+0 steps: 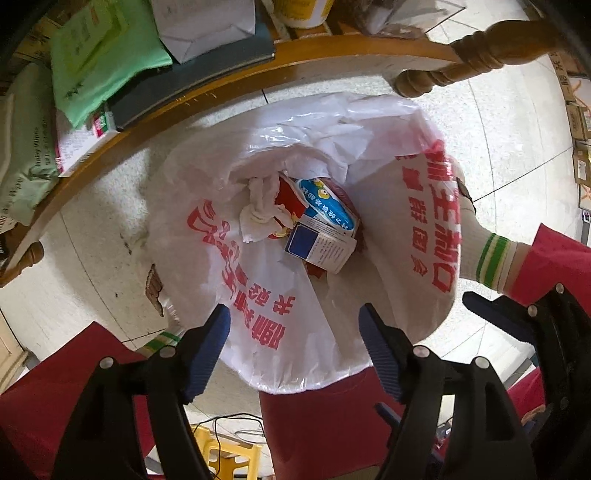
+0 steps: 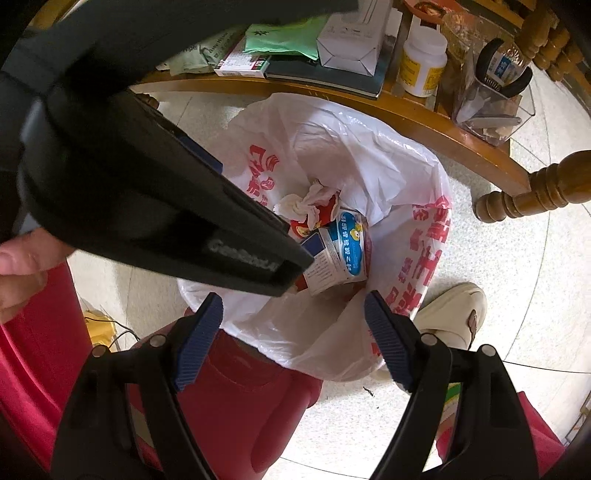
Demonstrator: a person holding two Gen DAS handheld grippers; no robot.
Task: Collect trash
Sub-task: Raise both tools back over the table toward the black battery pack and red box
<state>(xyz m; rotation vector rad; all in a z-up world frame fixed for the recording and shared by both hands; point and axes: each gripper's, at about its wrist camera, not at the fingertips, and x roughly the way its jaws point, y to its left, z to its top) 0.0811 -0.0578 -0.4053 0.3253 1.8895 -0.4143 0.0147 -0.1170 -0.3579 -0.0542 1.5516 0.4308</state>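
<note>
Left gripper [image 1: 295, 347]: aimed steeply down over the mouth of the trash bag [image 1: 369, 129], jaws spread wide, nothing between the blue pads [image 1: 207, 350]. Right gripper [image 2: 293, 341]: same steep downward aim, jaws wide, empty. In the right wrist view, left gripper's black body crossing from 10 o'clock toward centre, a hand [image 2: 22, 266] on it at 9 o'clock. In the left wrist view, right gripper's finger showing at 4 o'clock.

Trash, all down in the bag's hollow near centre: crumpled tissue [image 1: 260, 210], blue-and-white carton [image 1: 319, 245], blue-labelled cup [image 1: 327, 206], red wrapper [image 1: 286, 192] beneath. None of it touched by either gripper.

Edges: bag's rim folded outward all round, red print on the plastic at 3 and 7 o'clock. Wooden shelf [image 1: 221, 99] running close along the bag's rim from 9 to 1 o'clock, loaded with a green packet [image 1: 99, 59], white box [image 1: 207, 29], dark book [image 1: 192, 77] and a bottle [image 2: 421, 62]. Turned wooden leg [image 1: 461, 66] near the rim at 1 o'clock. Foot in a white sock [image 1: 480, 243] with green bands just beside the bag at 3 o'clock; red trouser leg [image 1: 314, 424] against the rim at 6 o'clock.

Open room: pale tiled floor [image 1: 517, 147] at 2 to 3 o'clock; space straight above the bag's mouth unobstructed.
</note>
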